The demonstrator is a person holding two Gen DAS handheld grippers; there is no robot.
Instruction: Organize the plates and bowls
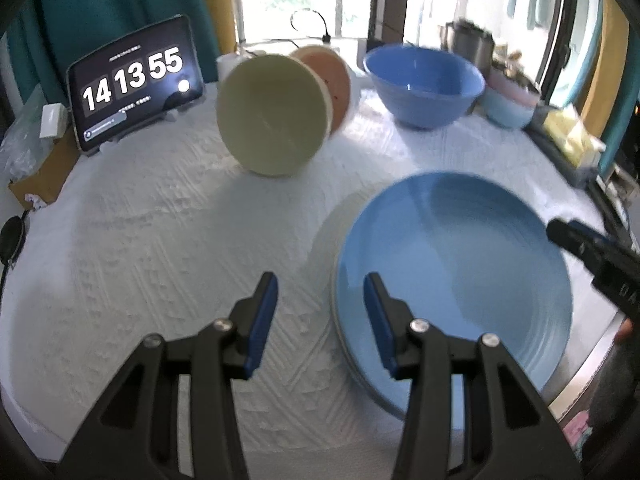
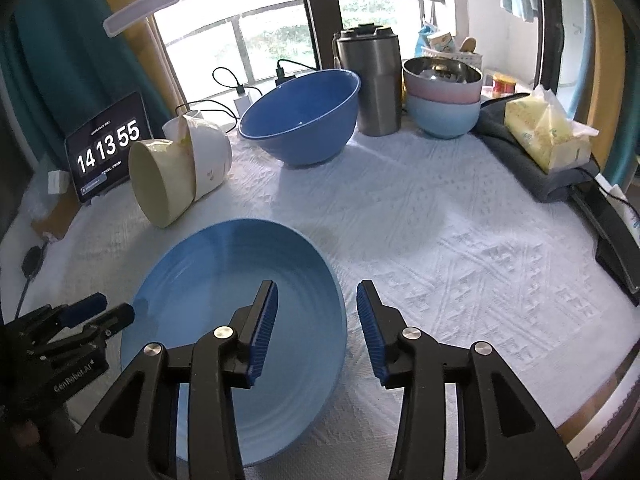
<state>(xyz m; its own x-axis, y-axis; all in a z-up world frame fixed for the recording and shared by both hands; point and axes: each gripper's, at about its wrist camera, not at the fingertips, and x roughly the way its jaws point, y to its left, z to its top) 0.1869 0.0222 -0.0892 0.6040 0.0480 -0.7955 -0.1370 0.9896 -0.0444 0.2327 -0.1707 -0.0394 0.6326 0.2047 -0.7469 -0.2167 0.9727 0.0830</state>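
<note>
A blue plate (image 1: pixel 452 276) lies on top of a stack on the white tablecloth; it also shows in the right wrist view (image 2: pixel 224 292). My left gripper (image 1: pixel 320 284) is open and empty, straddling the plate's left rim. My right gripper (image 2: pixel 318 292) is open and empty over the plate's right rim; it also shows at the right in the left wrist view (image 1: pixel 576 236). A cream bowl (image 1: pixel 272 116) lies on its side, nested with a pink-lined bowl (image 1: pixel 336 80). A large blue bowl (image 1: pixel 424 84) stands upright at the back.
A tablet clock (image 1: pixel 132 80) stands at the back left. A steel tumbler (image 2: pixel 376 80), stacked pink and pale blue bowls (image 2: pixel 444 108) and a tissue pack (image 2: pixel 548 132) on a grey cloth stand along the back right. The table edge (image 2: pixel 592 408) runs near right.
</note>
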